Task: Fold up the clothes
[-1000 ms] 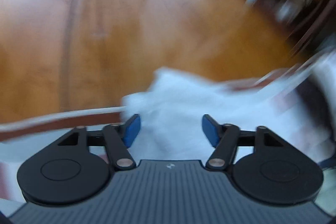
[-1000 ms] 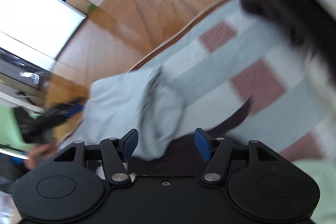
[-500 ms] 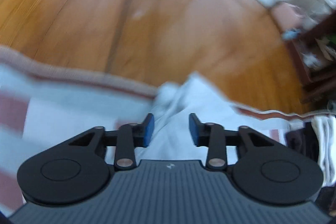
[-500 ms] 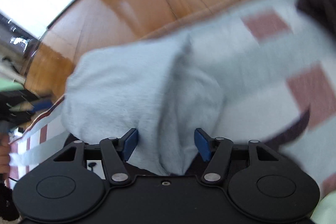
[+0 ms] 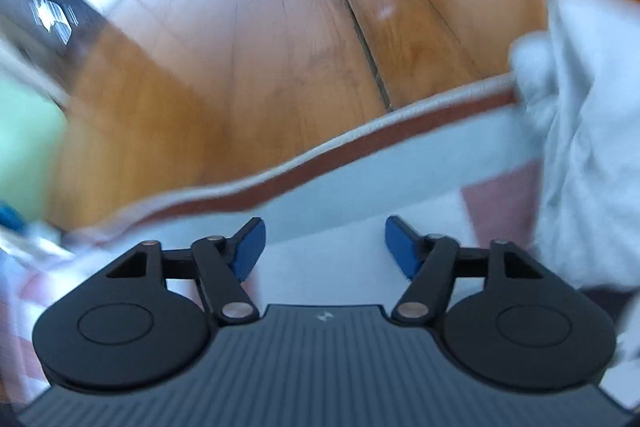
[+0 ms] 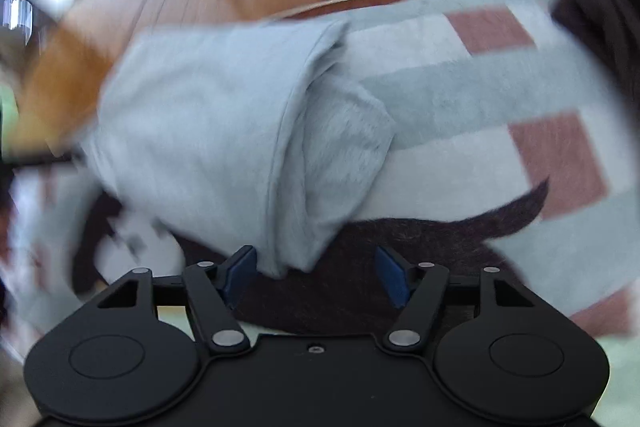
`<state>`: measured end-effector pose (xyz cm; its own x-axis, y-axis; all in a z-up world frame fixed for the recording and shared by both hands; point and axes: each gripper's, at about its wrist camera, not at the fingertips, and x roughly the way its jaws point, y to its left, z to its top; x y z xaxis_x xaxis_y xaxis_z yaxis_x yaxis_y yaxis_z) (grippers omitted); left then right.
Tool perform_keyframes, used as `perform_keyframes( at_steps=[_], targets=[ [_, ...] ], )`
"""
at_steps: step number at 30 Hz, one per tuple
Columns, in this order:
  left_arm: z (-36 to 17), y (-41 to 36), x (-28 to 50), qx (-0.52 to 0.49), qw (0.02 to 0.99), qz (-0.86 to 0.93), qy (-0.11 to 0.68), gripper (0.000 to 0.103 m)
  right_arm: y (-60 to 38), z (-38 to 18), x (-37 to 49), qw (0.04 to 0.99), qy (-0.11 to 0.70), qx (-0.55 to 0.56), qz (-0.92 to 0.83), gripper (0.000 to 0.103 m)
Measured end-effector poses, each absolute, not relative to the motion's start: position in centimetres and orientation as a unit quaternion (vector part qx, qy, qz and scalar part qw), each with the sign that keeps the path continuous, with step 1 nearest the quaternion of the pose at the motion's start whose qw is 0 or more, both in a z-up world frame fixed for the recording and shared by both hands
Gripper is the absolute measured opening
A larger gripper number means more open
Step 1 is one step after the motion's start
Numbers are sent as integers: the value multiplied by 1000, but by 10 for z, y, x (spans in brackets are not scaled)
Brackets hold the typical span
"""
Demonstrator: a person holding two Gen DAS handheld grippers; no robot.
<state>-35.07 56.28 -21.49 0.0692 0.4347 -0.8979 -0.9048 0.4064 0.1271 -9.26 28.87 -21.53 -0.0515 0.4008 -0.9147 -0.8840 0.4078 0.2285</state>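
The grey shirt [image 6: 224, 131] lies bunched in the middle of the right wrist view, on a checked rug [image 6: 500, 99]. It looks soft, light and floppy, so it will sag and slide. A good place to grab is the bottom corner. The right gripper [image 6: 316, 277] is opening, with that corner between its fingers. The left gripper [image 5: 324, 247] is opening too, with nothing in it.
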Motion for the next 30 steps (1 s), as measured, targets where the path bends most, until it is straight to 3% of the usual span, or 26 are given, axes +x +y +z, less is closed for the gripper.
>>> perform_keyframes(
  at_steps=[3, 7, 9, 10, 15, 17, 19, 20, 21, 24, 27, 29, 30],
  targets=[
    [-213, 584, -390, -465, 738, 373, 316, 66, 286, -209, -93, 637, 525, -223, 518, 71],
    [-215, 590, -379, -468, 770, 311, 301, 68, 279, -208, -70, 605, 578, -105, 538, 72],
    [-222, 591, -369, -480, 777, 278, 297, 69, 279, -213, -59, 583, 607, -50, 537, 82],
    [-226, 589, -363, -484, 779, 267, 297, 72, 278, -218, -54, 563, 624, -22, 541, 87],
    [-229, 578, -327, -431, 805, 256, 317, 93, 272, -238, -48, 528, 669, 42, 521, 87],
    [-231, 577, -319, -440, 808, 248, 303, 93, 273, -240, -48, 540, 670, 33, 508, 87],
    [-247, 577, -320, -484, 801, 233, 264, 82, 276, -240, -48, 556, 662, 26, 502, 87],
    [-251, 574, -323, -499, 796, 234, 250, 70, 277, -241, -47, 559, 659, 32, 502, 87],
    [-254, 575, -327, -511, 791, 229, 245, 40, 279, -243, -47, 560, 657, 38, 504, 89],
    [-265, 577, -333, -545, 785, 198, 216, 33, 285, -249, -50, 566, 650, 59, 504, 101],
    [-269, 577, -332, -565, 785, 171, 190, 33, 292, -243, -54, 592, 629, 49, 502, 98],
    [-269, 574, -332, -559, 790, 166, 189, 33, 298, -236, -57, 613, 605, 25, 508, 84],
    [-266, 574, -332, -551, 794, 168, 193, 33, 301, -230, -59, 623, 587, 5, 517, 66]
  ],
)
